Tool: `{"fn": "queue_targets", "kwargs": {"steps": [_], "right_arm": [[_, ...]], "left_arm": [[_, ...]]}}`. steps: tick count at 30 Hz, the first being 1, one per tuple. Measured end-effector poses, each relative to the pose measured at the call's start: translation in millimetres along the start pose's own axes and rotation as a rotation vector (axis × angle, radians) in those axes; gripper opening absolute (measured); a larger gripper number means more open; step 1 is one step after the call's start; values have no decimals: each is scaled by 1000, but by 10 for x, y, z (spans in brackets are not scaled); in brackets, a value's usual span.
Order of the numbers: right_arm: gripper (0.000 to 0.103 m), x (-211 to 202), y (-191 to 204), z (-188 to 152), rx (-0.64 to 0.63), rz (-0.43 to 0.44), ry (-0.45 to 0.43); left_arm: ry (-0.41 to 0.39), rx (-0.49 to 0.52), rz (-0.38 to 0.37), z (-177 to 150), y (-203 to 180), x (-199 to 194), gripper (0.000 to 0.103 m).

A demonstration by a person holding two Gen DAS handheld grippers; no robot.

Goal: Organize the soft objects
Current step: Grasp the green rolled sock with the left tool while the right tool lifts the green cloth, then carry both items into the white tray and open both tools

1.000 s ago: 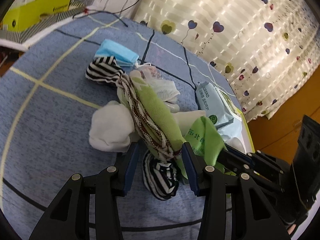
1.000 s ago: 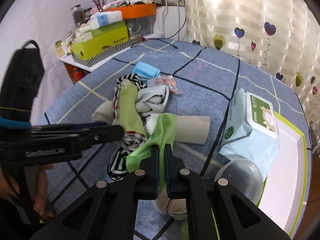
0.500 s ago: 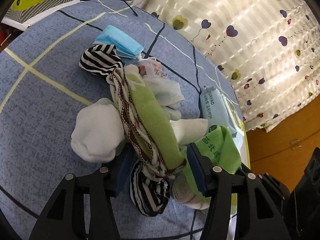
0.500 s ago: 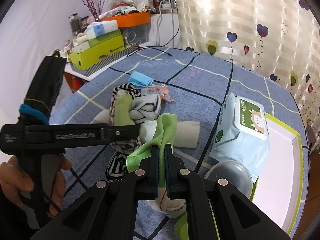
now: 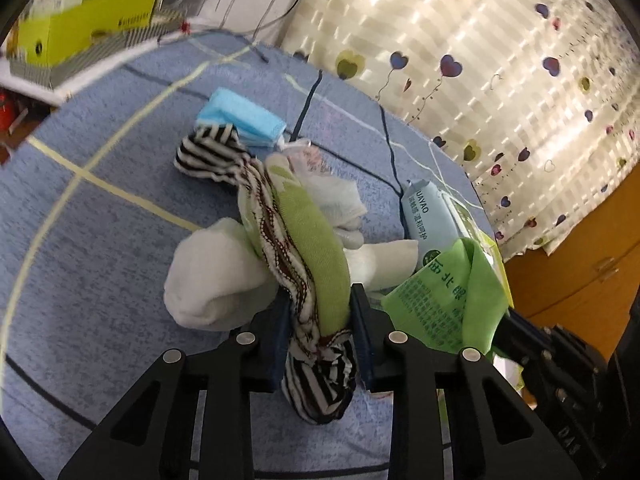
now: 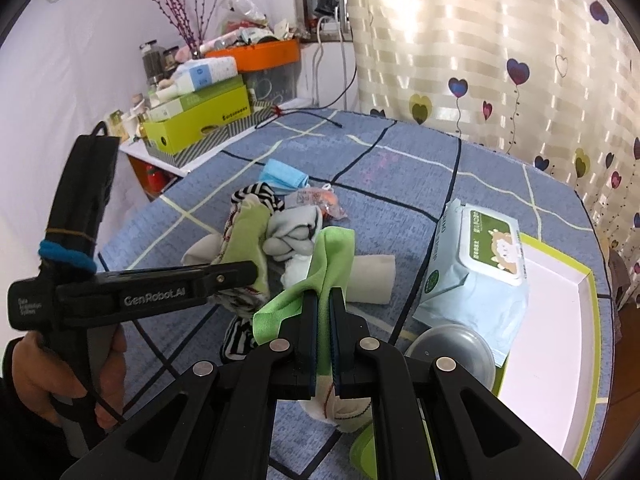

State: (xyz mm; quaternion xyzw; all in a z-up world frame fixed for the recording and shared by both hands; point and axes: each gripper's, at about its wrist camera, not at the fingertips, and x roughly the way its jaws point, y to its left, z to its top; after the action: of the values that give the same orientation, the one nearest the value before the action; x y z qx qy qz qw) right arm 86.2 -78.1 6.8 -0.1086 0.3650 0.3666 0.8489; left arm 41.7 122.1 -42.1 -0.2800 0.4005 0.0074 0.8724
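Green sock [image 5: 320,248]: left gripper [image 5: 320,320] fingers, wide before, closing on it.

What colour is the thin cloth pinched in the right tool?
Bright green cloth, seen best in the right wrist view.

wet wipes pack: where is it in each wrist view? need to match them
Left wrist: the wet wipes pack sits right of centre, seen end-on, partly hidden behind the green cloth.
Right wrist: the pack lies at right of centre, lid up, beside the white tray.
Shared landmark: the blue face mask at the far end of the sock pile.
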Motion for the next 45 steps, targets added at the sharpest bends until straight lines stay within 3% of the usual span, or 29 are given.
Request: {"fn": "queue_targets", "kwargs": {"steps": [20,32,45], "right_arm": [[6,-613,-45,-81,31,-53,-114],[6,-979,-389,-178,90,-109,-178],[6,-1203,-886,-423,178,-164,-194]], "left_arm": [[-118,202,11,-131,-585,-499,28],[-134,301,2,-197,-1054,-497,28],[-97,403,-55,-302,-1655,-294,28]]}}
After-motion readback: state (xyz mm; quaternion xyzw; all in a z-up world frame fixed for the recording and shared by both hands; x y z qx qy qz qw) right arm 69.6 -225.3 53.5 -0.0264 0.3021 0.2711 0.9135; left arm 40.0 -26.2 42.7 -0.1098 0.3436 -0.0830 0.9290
